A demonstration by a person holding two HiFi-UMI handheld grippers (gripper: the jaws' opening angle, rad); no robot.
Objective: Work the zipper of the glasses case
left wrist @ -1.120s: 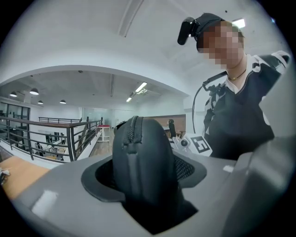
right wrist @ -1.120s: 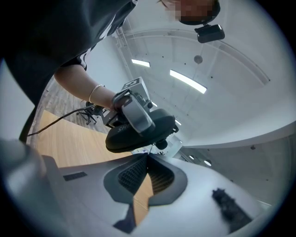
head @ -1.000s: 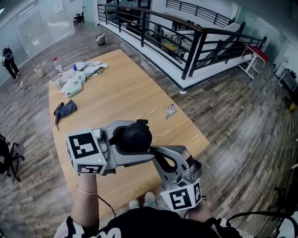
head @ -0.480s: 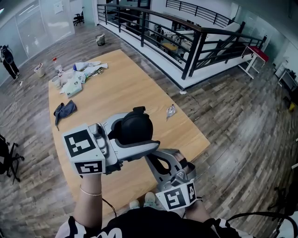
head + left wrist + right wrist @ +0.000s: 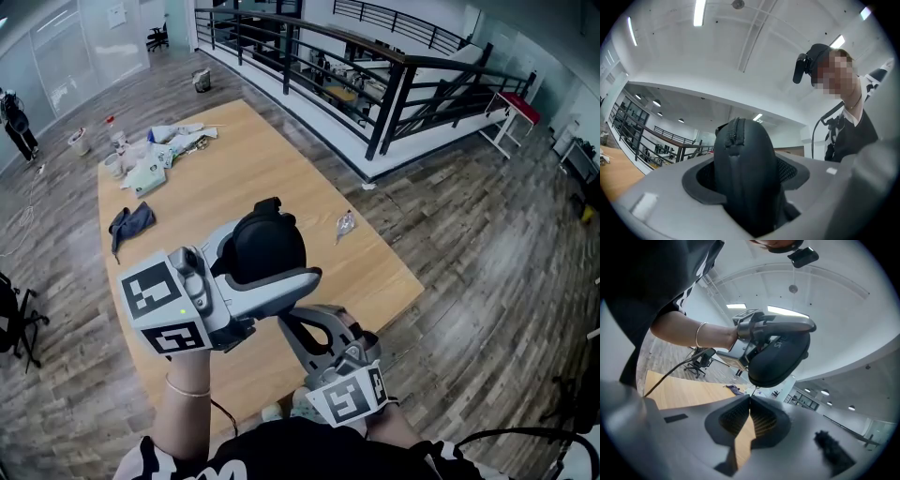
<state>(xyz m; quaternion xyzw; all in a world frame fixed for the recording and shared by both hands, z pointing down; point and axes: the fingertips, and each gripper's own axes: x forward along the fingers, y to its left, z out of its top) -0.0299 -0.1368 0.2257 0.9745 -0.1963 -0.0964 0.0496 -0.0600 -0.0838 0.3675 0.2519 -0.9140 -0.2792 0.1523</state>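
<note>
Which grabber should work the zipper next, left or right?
Right. The left gripper is busy clamping the glasses case in the air, while the right gripper has its closed tips right at the case's lower edge.

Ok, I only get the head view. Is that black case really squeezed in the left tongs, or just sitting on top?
Observer: Squeezed. The left gripper view shows the glasses case standing between the left tongs, with a pad against each side.
Operator: Where's its zipper?
Observer: The zipper runs up the case's narrow edge, facing that camera.
Operator: And the right tongs? They're hidden under there.
Observer: In the right gripper view the right tongs have their tips together just under the case. They seem to be pinching a thin pull tab that hangs from it.
</note>
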